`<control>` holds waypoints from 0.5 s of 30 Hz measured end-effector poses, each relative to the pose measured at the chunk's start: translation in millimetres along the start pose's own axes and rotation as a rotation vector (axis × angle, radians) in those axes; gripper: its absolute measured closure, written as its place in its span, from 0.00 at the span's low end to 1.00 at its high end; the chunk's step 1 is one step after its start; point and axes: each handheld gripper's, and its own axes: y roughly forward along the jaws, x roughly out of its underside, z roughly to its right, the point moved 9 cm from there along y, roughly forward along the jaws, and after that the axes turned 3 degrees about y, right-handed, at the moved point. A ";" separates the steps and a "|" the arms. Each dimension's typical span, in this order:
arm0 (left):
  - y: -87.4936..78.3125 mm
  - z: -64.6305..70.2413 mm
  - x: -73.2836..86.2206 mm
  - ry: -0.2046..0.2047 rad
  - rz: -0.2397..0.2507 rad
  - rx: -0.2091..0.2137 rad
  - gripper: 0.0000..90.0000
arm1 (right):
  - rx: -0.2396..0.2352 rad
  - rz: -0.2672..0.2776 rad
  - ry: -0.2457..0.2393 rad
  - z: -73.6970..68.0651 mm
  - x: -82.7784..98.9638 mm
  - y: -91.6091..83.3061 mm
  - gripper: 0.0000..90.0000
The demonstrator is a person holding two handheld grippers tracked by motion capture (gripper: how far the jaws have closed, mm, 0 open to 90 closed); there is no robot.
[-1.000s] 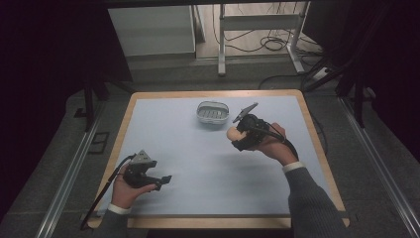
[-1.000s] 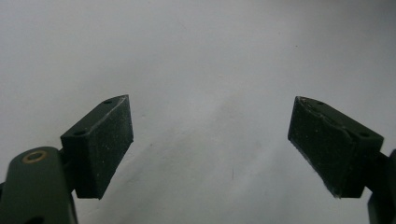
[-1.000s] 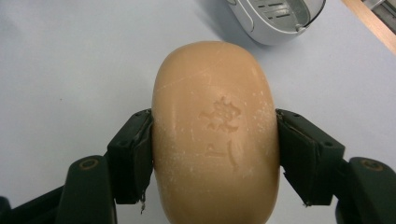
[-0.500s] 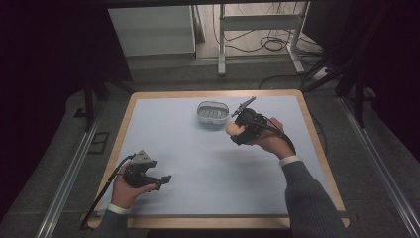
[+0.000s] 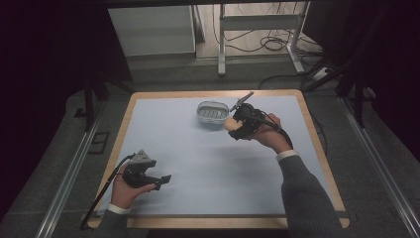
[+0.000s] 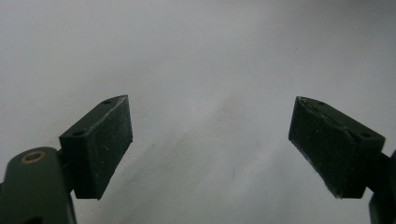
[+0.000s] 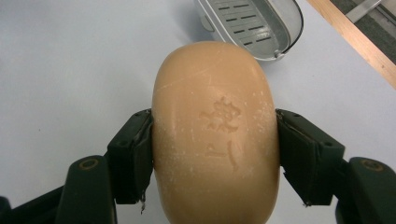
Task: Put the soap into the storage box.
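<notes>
The right gripper (image 5: 236, 124) has its jaws clamped on a tan bar of soap (image 7: 215, 135), one black pad pressed against each long side, and an embossed mark shows on the bar's upper face in the right gripper view. In the high view the soap (image 5: 229, 124) sits just beside the soap dish (image 5: 213, 113), at the dish's near right edge and raised off the counter (image 5: 198, 163). The dish is a pale oval tray with slotted ribs in its floor, lying flat on the light blue mat that covers the counter; in the right gripper view the soap dish (image 7: 254, 25) lies just beyond the bar, and nothing stands between the two. The right hand (image 5: 267, 135) wraps the gripper body from behind the dish's right side, with a grey sleeve running back toward the near counter edge. The left gripper (image 5: 158, 179) is well apart from the dish, near the counter's front left corner, held by the left hand (image 5: 128, 188); its jaws stand wide open with only bare mat between the pads, as the left gripper view shows. A cable trails from it off the front left of the counter. The counter has a wooden rim. Beyond the dish, past the far edge, the floor carries a metal frame (image 5: 257, 29) and loose cables (image 5: 277, 44), and a pale cabinet (image 5: 151, 29) stands to their left.
</notes>
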 end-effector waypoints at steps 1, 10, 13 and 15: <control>0.0 -0.2 0.1 0.000 0.000 0.000 0.15 | 0.001 -0.004 -0.002 0.7 -0.2 0.6 0.36; -0.2 -1.0 0.5 0.003 -0.002 0.000 0.15 | 0.002 -0.010 0.000 6.0 -5.6 4.8 0.36; -0.1 -1.3 0.6 0.003 -0.002 0.000 0.15 | -0.007 -0.008 0.007 7.4 -7.9 5.5 0.36; -0.1 -1.5 0.8 0.003 -0.002 0.000 0.15 | -0.003 -0.006 0.013 8.8 -9.7 5.9 0.36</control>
